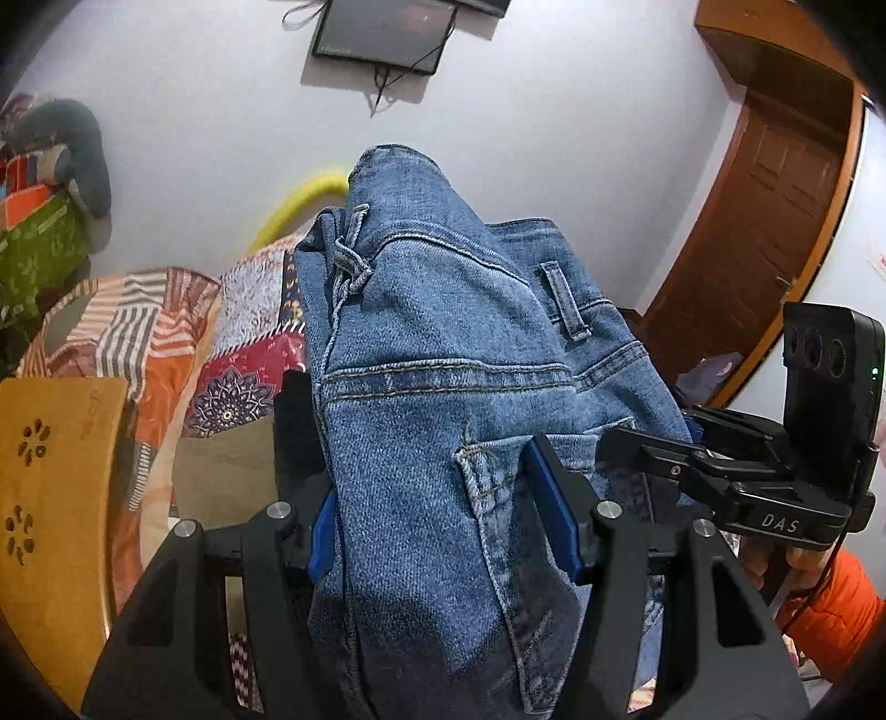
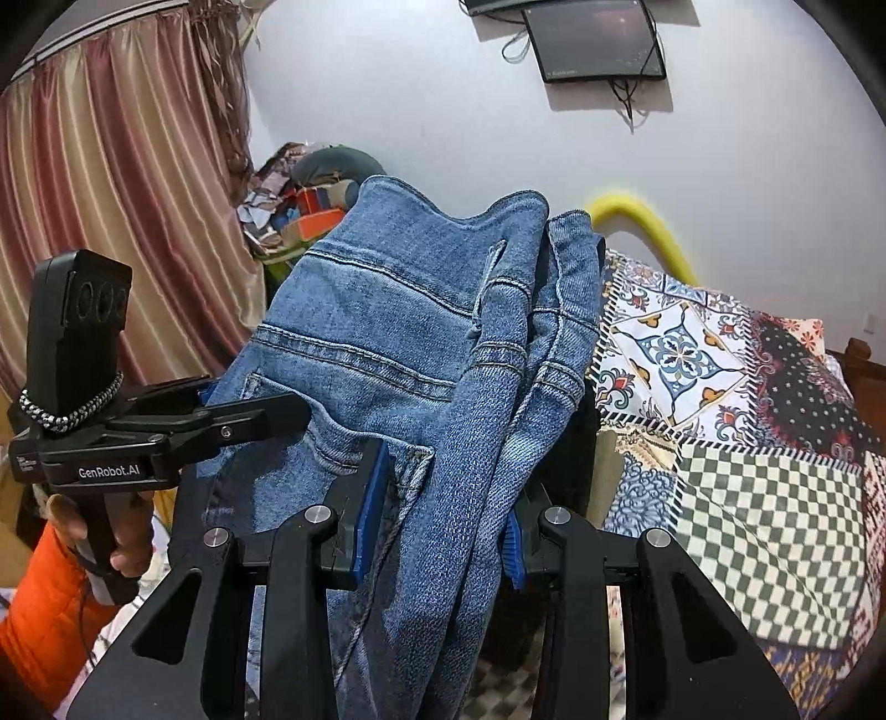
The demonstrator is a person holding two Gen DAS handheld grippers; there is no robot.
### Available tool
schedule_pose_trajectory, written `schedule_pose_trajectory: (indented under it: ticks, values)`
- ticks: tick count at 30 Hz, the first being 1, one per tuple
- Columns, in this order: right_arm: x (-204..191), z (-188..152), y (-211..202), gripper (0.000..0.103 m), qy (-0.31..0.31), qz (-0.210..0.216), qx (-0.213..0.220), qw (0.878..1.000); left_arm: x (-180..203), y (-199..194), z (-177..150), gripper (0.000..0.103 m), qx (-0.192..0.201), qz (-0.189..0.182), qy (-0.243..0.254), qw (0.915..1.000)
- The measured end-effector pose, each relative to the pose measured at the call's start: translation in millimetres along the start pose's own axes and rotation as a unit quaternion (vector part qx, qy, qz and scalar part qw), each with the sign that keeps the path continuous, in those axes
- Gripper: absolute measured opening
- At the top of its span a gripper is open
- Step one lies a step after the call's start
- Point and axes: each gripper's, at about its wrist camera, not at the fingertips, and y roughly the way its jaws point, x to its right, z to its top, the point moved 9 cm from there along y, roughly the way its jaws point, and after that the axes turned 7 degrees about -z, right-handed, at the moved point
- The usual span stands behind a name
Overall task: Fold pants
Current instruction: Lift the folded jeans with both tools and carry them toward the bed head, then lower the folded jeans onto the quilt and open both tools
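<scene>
Blue denim pants (image 1: 437, 399) are held up in the air, waistband end uppermost, bunched into thick folds. My left gripper (image 1: 437, 515) is shut on the denim near a back pocket, its blue pads pressed against the cloth on both sides. My right gripper (image 2: 443, 515) is shut on the same pants (image 2: 398, 343), with folds of denim filling the gap between its pads. The right gripper (image 1: 736, 476) shows at the right of the left wrist view; the left gripper (image 2: 166, 432) shows at the left of the right wrist view. The legs hang below, out of sight.
A bed with a patchwork quilt (image 2: 747, 421) lies below and behind the pants. A wooden board (image 1: 50, 487) is at the left. A yellow foam tube (image 2: 653, 232), a wall screen (image 2: 592, 39), curtains (image 2: 111, 194), a clothes pile (image 1: 50, 194) and a wooden door (image 1: 775, 205) surround.
</scene>
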Motion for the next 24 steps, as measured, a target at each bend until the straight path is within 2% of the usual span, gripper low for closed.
schedule_pose_trajectory:
  ticks: [8,11,13,17,22,24]
  values:
    - [30,-1,58,0.032,0.006,-0.011,-0.032,0.999,-43,64,-1,0.06,-0.024,0.009,-0.04,0.9989]
    - [42,-6,80,0.033,0.008,-0.024,-0.043,0.999,-60,91,-11,0.06,-0.045,0.013,-0.057,0.9973]
    - [47,-11,86,0.033,0.007,-0.03,-0.049,0.998,-70,99,-16,0.062,-0.044,0.011,-0.073,0.9963]
    - [47,-14,84,0.037,0.003,-0.03,-0.052,0.998,-71,91,-15,0.064,-0.039,0.006,-0.092,0.9949]
    - [46,-19,66,0.04,-0.018,-0.044,-0.055,0.997,-65,58,-8,0.064,-0.024,0.071,-0.043,0.9963]
    - [46,-20,56,0.041,-0.025,-0.053,-0.048,0.997,-59,42,-7,0.064,-0.019,0.08,-0.037,0.9959]
